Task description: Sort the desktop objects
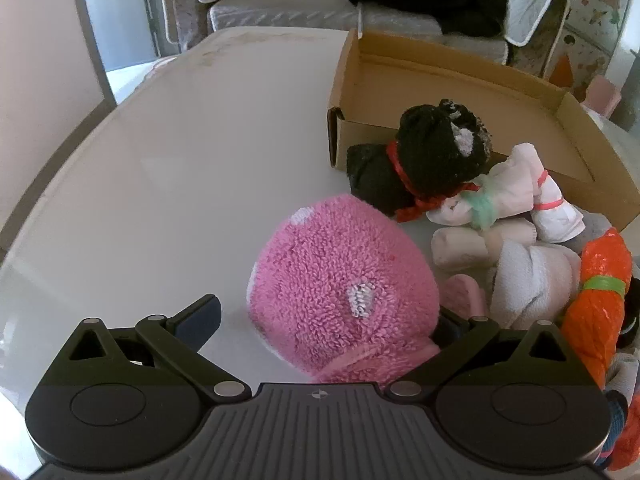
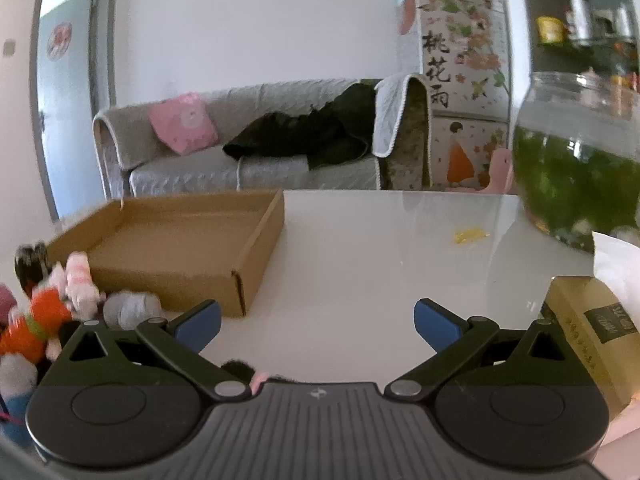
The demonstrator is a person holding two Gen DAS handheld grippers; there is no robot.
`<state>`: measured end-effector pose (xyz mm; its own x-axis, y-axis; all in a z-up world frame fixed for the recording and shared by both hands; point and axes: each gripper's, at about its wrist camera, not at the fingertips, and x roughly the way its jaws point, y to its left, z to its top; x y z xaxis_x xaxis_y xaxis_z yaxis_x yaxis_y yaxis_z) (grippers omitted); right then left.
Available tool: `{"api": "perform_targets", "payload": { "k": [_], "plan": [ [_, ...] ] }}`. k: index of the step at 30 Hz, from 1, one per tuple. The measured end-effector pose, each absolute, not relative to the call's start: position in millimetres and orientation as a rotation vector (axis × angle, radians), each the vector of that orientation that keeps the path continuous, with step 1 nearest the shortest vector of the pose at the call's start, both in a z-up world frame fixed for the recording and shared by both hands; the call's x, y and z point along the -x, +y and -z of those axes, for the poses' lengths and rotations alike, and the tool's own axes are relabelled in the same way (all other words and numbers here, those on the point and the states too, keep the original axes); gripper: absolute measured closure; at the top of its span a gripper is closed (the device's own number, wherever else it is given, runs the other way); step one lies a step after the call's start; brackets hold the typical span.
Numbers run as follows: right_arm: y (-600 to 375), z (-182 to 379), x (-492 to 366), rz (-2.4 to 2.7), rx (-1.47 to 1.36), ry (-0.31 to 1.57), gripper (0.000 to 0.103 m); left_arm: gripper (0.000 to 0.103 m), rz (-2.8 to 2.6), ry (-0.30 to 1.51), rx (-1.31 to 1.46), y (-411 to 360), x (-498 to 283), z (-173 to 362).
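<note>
A fluffy pink sock bundle (image 1: 340, 280) lies on the white table (image 1: 160, 184), between the wide-apart fingers of my left gripper (image 1: 324, 320). The left pad stands clear of it and the bundle hides the right pad. Beside it is a pile: a black bundle with a red band (image 1: 432, 152), white socks with pink and green bands (image 1: 516, 188), a pale grey roll (image 1: 528, 280) and an orange bundle (image 1: 600, 292). Behind the pile sits an open cardboard box (image 1: 440, 76). My right gripper (image 2: 318, 324) hangs open over bare table, right of the box (image 2: 180, 280) and the pile (image 2: 44, 312).
A glass bowl with green plants (image 2: 576, 168) stands at the table's right. A yellowish carton (image 2: 588, 332) lies near my right gripper. A small yellow scrap (image 2: 472, 235) is on the table. A grey sofa (image 2: 240, 168) with dark clothing is beyond the far edge.
</note>
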<state>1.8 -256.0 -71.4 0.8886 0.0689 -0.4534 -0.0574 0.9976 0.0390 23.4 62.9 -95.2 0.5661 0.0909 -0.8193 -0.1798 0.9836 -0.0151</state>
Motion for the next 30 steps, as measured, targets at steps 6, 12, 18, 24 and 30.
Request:
{"api": "perform_targets", "payload": {
  "k": [6,12,18,24,30],
  "plan": [
    [-238,85,6,-0.074,0.103,0.499,0.000,0.000,-0.130,0.907,0.114,68,-18,95],
    [-230,91,6,-0.075,0.155,0.509,0.000,0.000,-0.117,0.884,0.118,70,-20,96],
    [-222,97,8,-0.074,0.179,0.535,0.000,0.000,-0.109,0.869,0.123,75,-20,96],
    [-219,99,5,-0.061,0.201,0.560,0.001,0.000,-0.108,0.870,0.117,75,-22,96],
    [-207,106,9,-0.055,0.302,0.567,0.014,0.000,-0.106,0.869,0.117,75,-23,96]
  ]
}}
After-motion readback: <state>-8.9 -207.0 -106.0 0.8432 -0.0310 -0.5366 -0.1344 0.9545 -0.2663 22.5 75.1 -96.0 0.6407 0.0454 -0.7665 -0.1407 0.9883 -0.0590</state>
